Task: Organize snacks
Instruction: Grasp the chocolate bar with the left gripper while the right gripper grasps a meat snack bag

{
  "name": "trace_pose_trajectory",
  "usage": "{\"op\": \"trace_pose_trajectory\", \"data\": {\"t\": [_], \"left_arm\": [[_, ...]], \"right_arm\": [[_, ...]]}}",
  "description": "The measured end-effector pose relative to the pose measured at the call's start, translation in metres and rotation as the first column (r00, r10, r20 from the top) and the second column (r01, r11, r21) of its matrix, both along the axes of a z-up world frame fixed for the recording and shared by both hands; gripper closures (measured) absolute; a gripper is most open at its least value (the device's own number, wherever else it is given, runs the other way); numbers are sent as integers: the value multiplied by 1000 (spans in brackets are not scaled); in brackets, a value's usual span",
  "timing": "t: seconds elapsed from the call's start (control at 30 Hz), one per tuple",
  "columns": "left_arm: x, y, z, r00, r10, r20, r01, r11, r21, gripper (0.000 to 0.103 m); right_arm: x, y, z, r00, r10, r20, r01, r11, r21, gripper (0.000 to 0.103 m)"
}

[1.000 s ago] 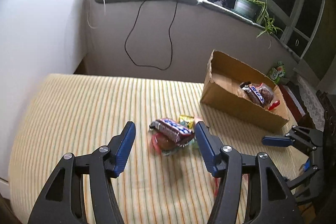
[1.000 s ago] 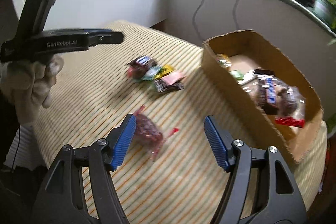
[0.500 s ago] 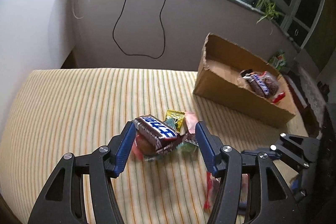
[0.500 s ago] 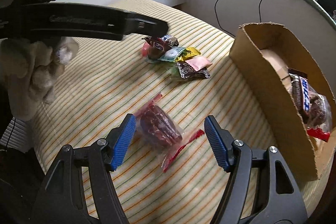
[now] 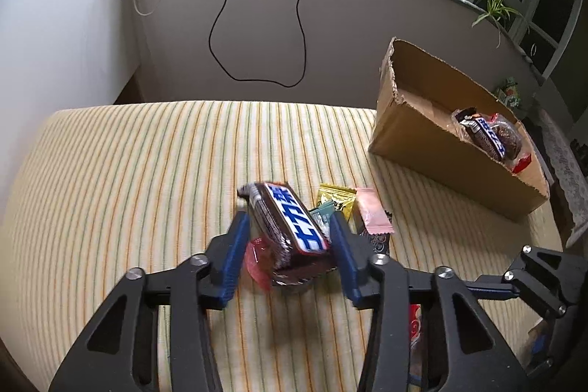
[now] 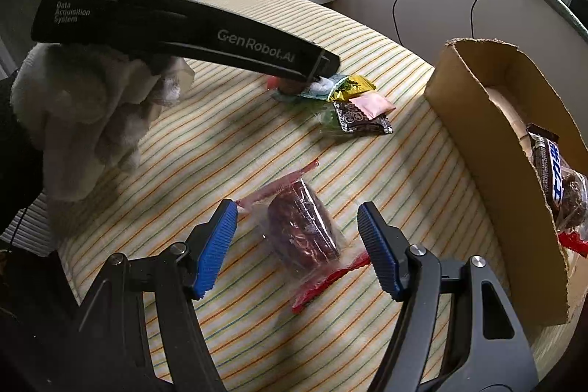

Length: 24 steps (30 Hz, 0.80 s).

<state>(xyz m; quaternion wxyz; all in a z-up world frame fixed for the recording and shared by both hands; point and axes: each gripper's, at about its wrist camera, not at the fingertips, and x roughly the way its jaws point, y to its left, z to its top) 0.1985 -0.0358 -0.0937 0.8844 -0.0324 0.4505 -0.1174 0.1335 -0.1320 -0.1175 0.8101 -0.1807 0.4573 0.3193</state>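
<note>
The left gripper straddles the chocolate bar on the striped table. Its jaws stand near the wrapper sides, but I cannot tell if they pinch it. The bar looks stiff and light (the glossy wrapper may slip), so gripping across the middle seems best. The right gripper is wide open around the soft bagged cake. The cardboard box waits nearby.

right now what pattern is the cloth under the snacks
Cream cloth with thin orange and green stripes, clearest in the left wrist view.
</note>
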Motion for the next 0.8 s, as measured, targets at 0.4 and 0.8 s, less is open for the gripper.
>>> {"op": "trace_pose_trajectory", "data": {"t": [0.4,0.8], "left_arm": [[1,-2,-2,1000,-14,25,14,1000,22,74],[-11,15,19,998,15,65,-9,995,-100,76]], "right_arm": [[4,-11,-1,999,-37,-16,37,999,-8,68],[-1,-38,13,995,-101,-6,102,991,91,69]]}}
